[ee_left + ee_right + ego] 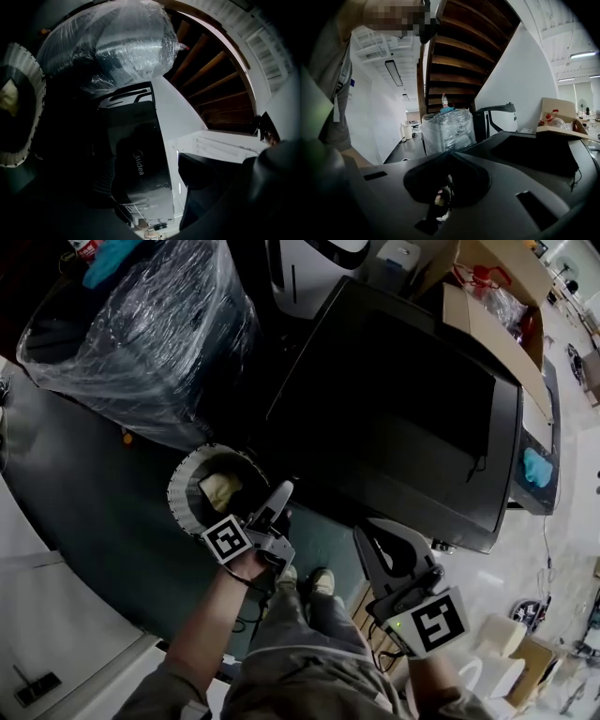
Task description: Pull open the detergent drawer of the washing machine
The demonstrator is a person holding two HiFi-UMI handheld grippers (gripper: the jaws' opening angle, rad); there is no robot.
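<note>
The black washing machine (394, 409) fills the middle of the head view, seen from above; its front edge (412, 521) faces me and I cannot make out the detergent drawer. My left gripper (277, 499) hovers by the machine's left front corner; its jaws stand apart at the dark edges of the left gripper view, nothing between them. My right gripper (369, 534) is held just in front of the machine. In the right gripper view its jaws (447, 157) meet, empty, and the machine's top (534, 154) lies just beyond.
A white slatted basket (187, 486) with a pale item inside sits left of the machine. A plastic-wrapped bundle (141, 324) stands behind it. A dark Midea appliance (140, 164) and wooden stairs (211, 79) are ahead. An open cardboard box (497, 296) lies at the back right.
</note>
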